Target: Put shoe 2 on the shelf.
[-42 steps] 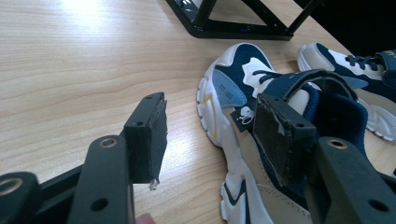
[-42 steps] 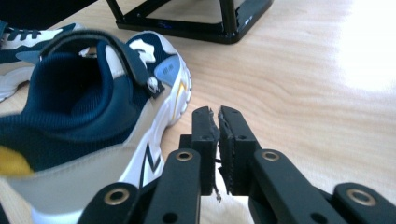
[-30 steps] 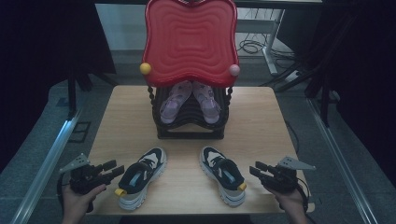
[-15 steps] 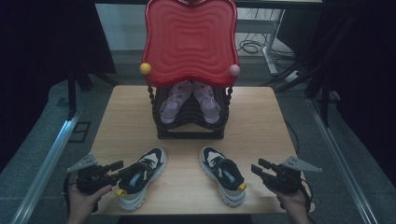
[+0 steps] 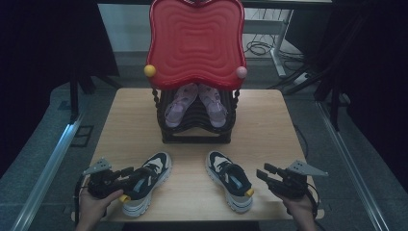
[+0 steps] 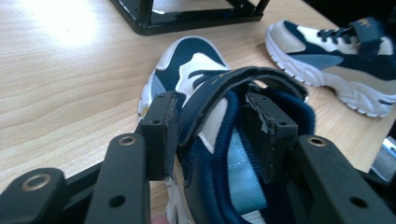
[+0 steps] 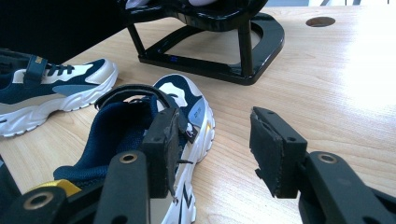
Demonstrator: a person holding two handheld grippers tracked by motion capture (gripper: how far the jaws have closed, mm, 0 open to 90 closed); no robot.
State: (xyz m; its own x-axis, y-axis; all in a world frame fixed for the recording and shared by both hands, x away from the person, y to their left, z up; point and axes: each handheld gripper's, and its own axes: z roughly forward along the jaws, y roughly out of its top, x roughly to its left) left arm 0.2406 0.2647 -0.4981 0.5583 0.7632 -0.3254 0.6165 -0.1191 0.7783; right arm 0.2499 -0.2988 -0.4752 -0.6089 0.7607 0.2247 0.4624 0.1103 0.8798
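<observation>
Navy sneaker [image 6: 219,140] between left jaws

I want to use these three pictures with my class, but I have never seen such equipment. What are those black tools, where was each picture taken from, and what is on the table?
A person sits at a wooden table with a hand-held two-jaw gripper in each hand. The high view looks down from above the person's side. The other two pictures come from a camera on each gripper, looking along its black jaws.

On the table lie two navy-and-white sneakers. Behind them stands a black rack with a pair of pink sandals under a red tray-like top.

The left gripper has its jaws around the strap and collar of the left sneaker; they have just been closing, with one pad inside the shoe, not yet clearly pinching. The right gripper is open beside the right sneaker, holding nothing.
</observation>
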